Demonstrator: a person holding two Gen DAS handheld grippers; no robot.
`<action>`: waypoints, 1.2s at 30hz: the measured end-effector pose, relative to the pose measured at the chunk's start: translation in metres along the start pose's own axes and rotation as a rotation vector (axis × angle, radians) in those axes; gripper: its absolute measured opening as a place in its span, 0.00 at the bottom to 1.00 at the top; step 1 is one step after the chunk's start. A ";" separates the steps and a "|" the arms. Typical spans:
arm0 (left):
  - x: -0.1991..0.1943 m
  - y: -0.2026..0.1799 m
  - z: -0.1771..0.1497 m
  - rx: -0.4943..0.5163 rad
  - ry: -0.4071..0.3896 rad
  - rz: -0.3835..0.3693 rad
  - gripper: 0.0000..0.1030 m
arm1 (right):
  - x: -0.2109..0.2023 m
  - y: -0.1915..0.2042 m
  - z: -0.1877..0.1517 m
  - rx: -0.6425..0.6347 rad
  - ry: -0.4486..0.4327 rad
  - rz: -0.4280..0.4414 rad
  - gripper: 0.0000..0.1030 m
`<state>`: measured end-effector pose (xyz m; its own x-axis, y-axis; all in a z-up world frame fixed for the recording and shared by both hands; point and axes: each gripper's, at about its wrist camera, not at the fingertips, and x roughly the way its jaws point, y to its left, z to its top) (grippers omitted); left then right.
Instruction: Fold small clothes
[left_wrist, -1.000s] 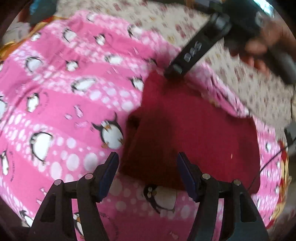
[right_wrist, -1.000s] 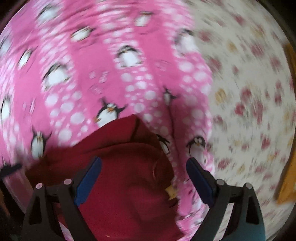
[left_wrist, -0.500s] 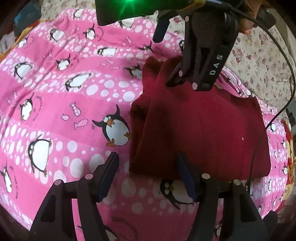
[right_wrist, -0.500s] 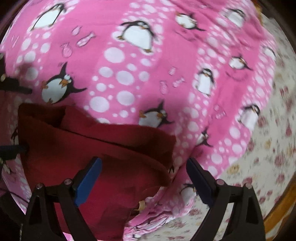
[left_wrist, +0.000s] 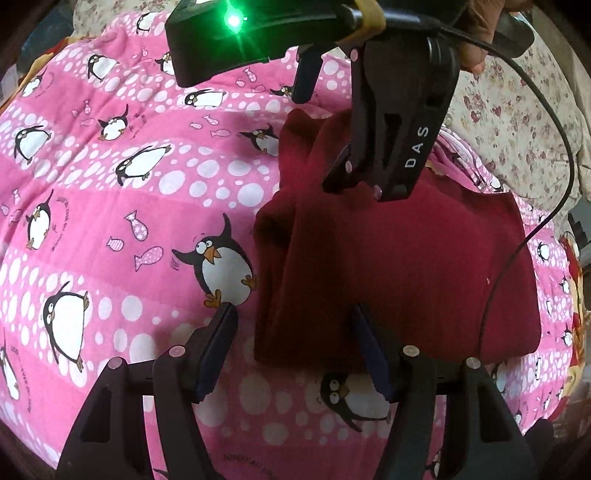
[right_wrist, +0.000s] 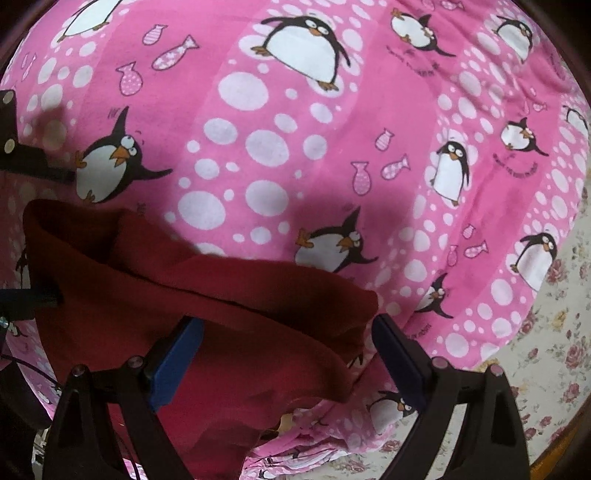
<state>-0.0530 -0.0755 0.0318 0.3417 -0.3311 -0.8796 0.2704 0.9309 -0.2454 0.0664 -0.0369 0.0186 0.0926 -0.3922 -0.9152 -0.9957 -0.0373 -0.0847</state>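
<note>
A dark red garment lies folded on the pink penguin blanket. My left gripper is open, its fingers either side of the garment's near left corner, a little above it. My right gripper is open over the garment's far edge, where loose folds bunch up. In the left wrist view the right gripper's body hangs over the garment's far end, with a green light lit on its housing.
A cream floral sheet lies beyond the blanket on the right and also shows in the right wrist view. A black cable trails from the right gripper across the garment's right side.
The right gripper has swung in over the garment's far end and come lower and closer. The left gripper has barely moved. Both stay open.
</note>
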 end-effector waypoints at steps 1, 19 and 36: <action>0.000 0.000 0.001 -0.001 0.002 -0.003 0.43 | 0.002 -0.001 -0.001 -0.002 0.000 0.003 0.92; -0.001 0.006 0.006 -0.021 0.030 -0.038 0.43 | 0.020 -0.007 -0.020 -0.048 0.023 -0.009 0.92; 0.007 -0.002 0.003 -0.003 0.036 0.007 0.45 | 0.018 -0.013 -0.062 0.016 -0.110 -0.030 0.92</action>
<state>-0.0485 -0.0799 0.0275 0.3112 -0.3193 -0.8951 0.2658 0.9335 -0.2406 0.0807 -0.1003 0.0272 0.1230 -0.2877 -0.9498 -0.9924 -0.0323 -0.1188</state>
